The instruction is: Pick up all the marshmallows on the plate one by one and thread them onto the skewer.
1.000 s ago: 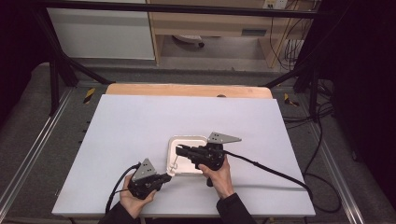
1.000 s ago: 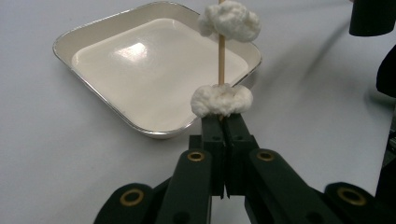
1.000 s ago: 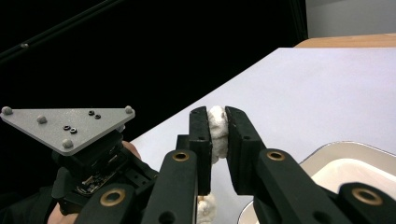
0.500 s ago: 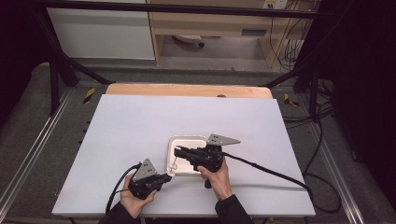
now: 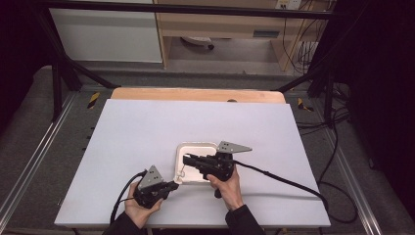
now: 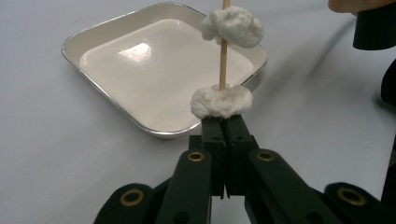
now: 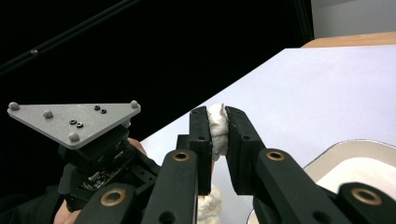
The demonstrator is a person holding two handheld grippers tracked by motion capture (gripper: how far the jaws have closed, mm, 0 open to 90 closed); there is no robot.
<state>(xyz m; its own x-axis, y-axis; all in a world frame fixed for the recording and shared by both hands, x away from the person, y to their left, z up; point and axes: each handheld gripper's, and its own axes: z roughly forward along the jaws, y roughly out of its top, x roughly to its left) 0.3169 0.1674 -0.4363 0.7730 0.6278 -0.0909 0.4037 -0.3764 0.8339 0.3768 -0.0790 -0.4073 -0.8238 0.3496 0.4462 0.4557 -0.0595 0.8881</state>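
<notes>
In the left gripper view my left gripper (image 6: 226, 136) is shut on the lower end of a thin wooden skewer (image 6: 223, 65), which stands up from the jaws. One white marshmallow (image 6: 222, 101) sits on the skewer just above the jaws, and a second marshmallow (image 6: 232, 25) is threaded higher up. In the right gripper view my right gripper (image 7: 217, 129) is shut on a white marshmallow (image 7: 217, 126), with another marshmallow (image 7: 208, 205) just below it. In the high view the left gripper (image 5: 175, 183) and the right gripper (image 5: 186, 157) meet at the near left edge of a white tray (image 5: 196, 148).
The shallow metal-rimmed tray (image 6: 116, 28) lies empty behind the skewer on the white table top (image 5: 147, 127). A wooden strip (image 5: 195, 94) runs along the table's far edge. Black cables (image 5: 288, 181) trail from the grippers across the near side.
</notes>
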